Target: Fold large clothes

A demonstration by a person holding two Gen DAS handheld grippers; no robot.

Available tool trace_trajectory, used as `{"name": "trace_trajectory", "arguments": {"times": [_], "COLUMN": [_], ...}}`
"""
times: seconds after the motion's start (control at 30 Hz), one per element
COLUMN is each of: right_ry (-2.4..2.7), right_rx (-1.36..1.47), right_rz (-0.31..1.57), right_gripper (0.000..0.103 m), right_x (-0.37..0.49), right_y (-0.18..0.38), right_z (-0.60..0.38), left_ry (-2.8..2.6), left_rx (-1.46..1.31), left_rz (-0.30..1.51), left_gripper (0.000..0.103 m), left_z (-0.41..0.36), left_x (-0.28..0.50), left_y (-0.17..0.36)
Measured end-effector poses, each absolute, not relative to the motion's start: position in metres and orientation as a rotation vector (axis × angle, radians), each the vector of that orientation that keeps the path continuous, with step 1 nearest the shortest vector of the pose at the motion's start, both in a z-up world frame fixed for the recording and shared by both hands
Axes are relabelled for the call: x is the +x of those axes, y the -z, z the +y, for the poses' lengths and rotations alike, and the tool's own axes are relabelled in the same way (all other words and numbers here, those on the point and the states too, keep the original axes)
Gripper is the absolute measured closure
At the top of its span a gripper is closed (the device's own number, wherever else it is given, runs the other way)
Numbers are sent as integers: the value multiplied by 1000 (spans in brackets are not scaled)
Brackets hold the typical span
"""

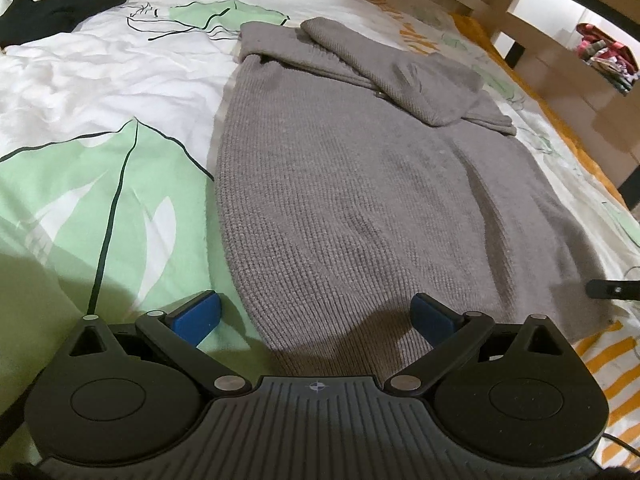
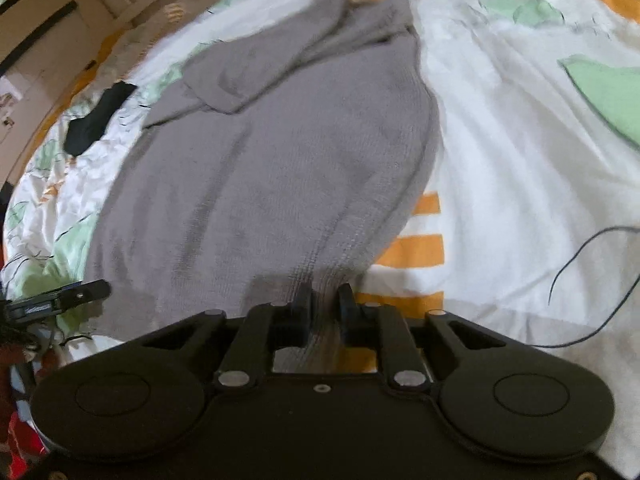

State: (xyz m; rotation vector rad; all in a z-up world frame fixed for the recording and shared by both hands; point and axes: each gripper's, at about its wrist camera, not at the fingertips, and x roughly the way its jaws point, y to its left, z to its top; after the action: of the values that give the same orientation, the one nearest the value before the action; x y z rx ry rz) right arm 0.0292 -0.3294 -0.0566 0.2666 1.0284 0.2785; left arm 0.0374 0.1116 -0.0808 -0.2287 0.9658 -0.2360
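A grey knit sweater (image 1: 340, 180) lies flat on the bed, its hem toward me and a sleeve (image 1: 384, 68) folded across its upper part. My left gripper (image 1: 316, 312) is open just above the hem's left corner. One blue pad (image 1: 200, 314) is over the bedcover and the other over the knit. In the right wrist view, the sweater (image 2: 280, 152) runs away from my right gripper (image 2: 325, 300). Its fingers are drawn close together at the hem's right corner, with grey fabric pinched between them. That view is blurred.
The leaf-print bedcover (image 1: 100, 100) with orange stripes (image 2: 416, 248) spreads all round. A black garment (image 1: 60, 4) lies at the far left. A thin black cable (image 2: 580, 248) loops over the cover on the right. Wooden furniture (image 1: 560, 60) borders the bed.
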Motion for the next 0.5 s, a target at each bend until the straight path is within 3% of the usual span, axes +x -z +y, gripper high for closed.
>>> {"name": "trace_trajectory", "arguments": {"times": [0.27,0.37,0.4,0.43,0.5], "right_ry": [-202,-209,-211,-223,-245], "right_rx": [219,191,200,225,278], "right_rz": [1107,1102,1107,1112,1112], "right_gripper": [81,70,56,52,41], "right_x": [27,29,30,32,33], "right_y": [63,62,63,64,66], "right_z": [-343,-337,-338,-339,-343], "left_ry": [239,260,265,265,259], "left_rx": [-259,-319,-329,-335,-344], "left_rz": [970,970,971,973,969], "left_gripper": [1,2,3,5,21], "left_z": [112,115,116,116,117], "left_x": [35,32,32,33,33], "left_y": [77,77,77,77,77]}}
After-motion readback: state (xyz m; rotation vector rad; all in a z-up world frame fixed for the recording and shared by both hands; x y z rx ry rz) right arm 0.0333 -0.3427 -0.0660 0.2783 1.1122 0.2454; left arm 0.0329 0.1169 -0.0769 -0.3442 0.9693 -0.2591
